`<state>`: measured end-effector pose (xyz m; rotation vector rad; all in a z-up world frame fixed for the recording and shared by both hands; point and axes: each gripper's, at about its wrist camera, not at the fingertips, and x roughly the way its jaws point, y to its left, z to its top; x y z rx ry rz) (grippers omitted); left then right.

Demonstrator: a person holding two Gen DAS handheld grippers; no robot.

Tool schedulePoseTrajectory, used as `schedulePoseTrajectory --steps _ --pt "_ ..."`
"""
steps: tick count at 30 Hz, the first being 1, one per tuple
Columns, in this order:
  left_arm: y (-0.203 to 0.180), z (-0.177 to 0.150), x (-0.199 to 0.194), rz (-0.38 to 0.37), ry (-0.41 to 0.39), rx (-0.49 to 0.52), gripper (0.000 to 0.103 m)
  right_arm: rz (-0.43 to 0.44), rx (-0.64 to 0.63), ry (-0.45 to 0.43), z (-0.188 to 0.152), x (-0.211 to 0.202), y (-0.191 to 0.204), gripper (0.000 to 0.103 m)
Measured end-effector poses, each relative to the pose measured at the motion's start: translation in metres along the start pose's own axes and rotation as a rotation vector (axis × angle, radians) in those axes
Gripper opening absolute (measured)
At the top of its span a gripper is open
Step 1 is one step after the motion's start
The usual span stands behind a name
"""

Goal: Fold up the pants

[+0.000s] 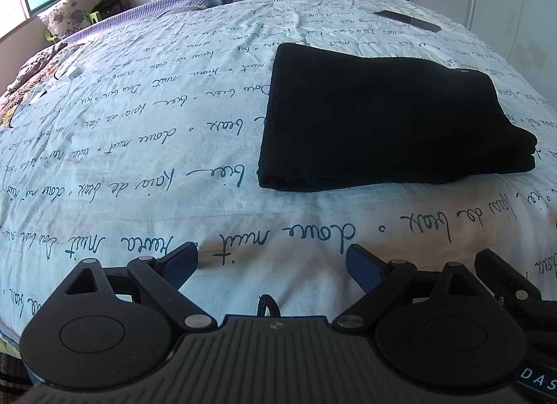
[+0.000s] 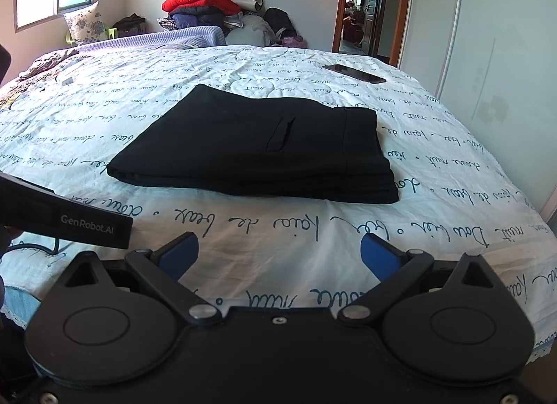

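Black pants [image 1: 383, 118] lie folded into a flat, layered rectangle on the white bedspread with blue handwriting [image 1: 156, 146]. In the right wrist view the pants [image 2: 257, 149] show a back pocket slit and the waistband on the right side. My left gripper [image 1: 271, 264] is open and empty, held above the bedspread, short of the pants and to their left. My right gripper [image 2: 280, 252] is open and empty, held above the bedspread in front of the pants' near edge. Part of the left gripper's body [image 2: 66, 219] shows at the right wrist view's left edge.
A black phone [image 2: 353, 73] lies on the bed beyond the pants. A pile of clothes with a red jacket [image 2: 205, 3] stands behind the bed. A flowered pillow [image 2: 85, 22] is under the window. A doorway [image 2: 365, 3] and a sliding wardrobe [image 2: 487, 55] are on the right.
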<state>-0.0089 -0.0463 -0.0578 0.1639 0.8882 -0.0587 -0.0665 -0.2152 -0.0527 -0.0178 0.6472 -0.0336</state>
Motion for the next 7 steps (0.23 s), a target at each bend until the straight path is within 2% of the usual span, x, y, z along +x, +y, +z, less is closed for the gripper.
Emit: schedulePoseTrajectory --steps 4,7 --pt "0.011 0.004 -0.008 -0.021 -0.033 -0.03 0.093 0.017 0.008 -0.034 0.005 -0.003 -0.003 0.101" --pt "0.047 0.016 -0.021 -0.01 -0.077 -0.145 0.093 0.1 -0.007 -0.102 0.016 -0.012 0.002 0.101"
